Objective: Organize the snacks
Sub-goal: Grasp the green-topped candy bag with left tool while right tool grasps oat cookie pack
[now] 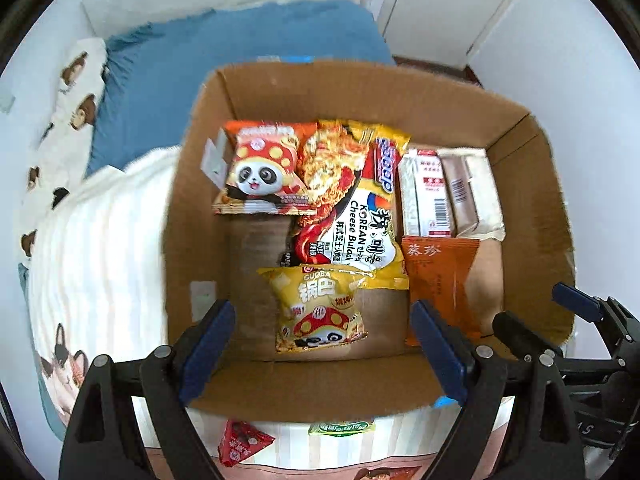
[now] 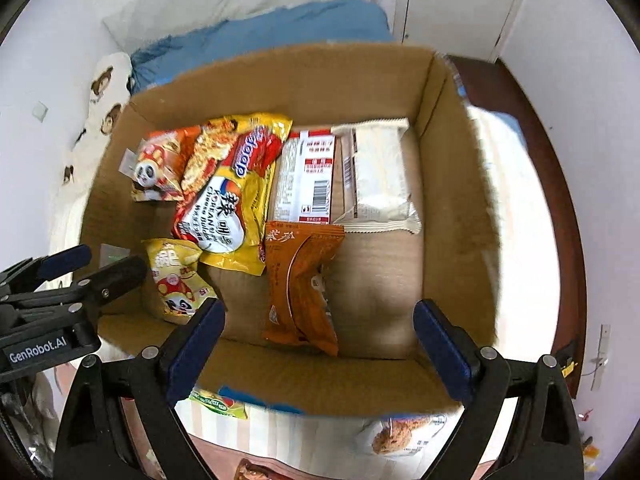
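Hovering over the cardboard box (image 1: 520, 208), both the left gripper (image 1: 324, 344) and right gripper (image 2: 320, 344) are spread wide, holding nothing. Yellow snack bag (image 1: 320, 308) at lower middle looks light, crinkly, slippery; I'd pinch its sealed edge.

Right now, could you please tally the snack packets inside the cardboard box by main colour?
Yellow: 2, the noodle packet and the small panda bag.
Orange: 2, the panda bag and the dark orange pouch.
White or cream: 2, the barcoded pack and the cream pack.
Total: 6.
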`<action>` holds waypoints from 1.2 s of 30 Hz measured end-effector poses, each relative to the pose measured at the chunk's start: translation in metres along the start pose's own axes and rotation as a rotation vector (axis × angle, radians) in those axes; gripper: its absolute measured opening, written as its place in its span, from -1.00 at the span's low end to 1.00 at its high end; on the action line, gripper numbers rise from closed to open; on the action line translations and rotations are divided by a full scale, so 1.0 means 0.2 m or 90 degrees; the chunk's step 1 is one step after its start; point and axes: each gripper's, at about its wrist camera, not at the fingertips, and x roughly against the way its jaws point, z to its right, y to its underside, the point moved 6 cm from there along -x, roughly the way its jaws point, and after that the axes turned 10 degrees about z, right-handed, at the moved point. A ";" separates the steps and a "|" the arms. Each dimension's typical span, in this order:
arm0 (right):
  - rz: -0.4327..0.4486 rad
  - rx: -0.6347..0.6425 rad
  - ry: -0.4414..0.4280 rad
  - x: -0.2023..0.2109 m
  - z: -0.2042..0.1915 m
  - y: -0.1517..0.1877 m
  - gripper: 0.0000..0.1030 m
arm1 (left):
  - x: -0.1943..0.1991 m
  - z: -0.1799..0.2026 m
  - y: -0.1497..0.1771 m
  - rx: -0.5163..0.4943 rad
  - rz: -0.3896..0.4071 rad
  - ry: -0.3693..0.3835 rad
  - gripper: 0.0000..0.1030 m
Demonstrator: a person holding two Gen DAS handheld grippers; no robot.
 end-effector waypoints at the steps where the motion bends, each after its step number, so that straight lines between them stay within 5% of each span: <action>1: 0.011 0.001 0.003 0.03 0.00 0.01 0.89 | 0.04 0.00 -0.01 -0.003 0.014 -0.006 0.75; 18: 0.159 -0.004 -0.007 0.59 0.03 0.13 0.89 | 0.55 -0.05 0.06 -0.019 0.163 -0.034 0.75; 25: 0.169 -0.023 -0.041 0.71 0.01 0.23 0.89 | 0.70 -0.05 0.14 -0.008 0.198 -0.028 0.75; 31: 0.109 -0.088 -0.059 0.57 0.13 0.44 0.89 | 0.61 -0.08 0.32 0.020 0.161 -0.030 0.75; 36: 0.049 -0.161 -0.028 0.32 0.34 0.56 0.89 | 0.27 -0.06 0.47 0.024 0.067 -0.030 0.75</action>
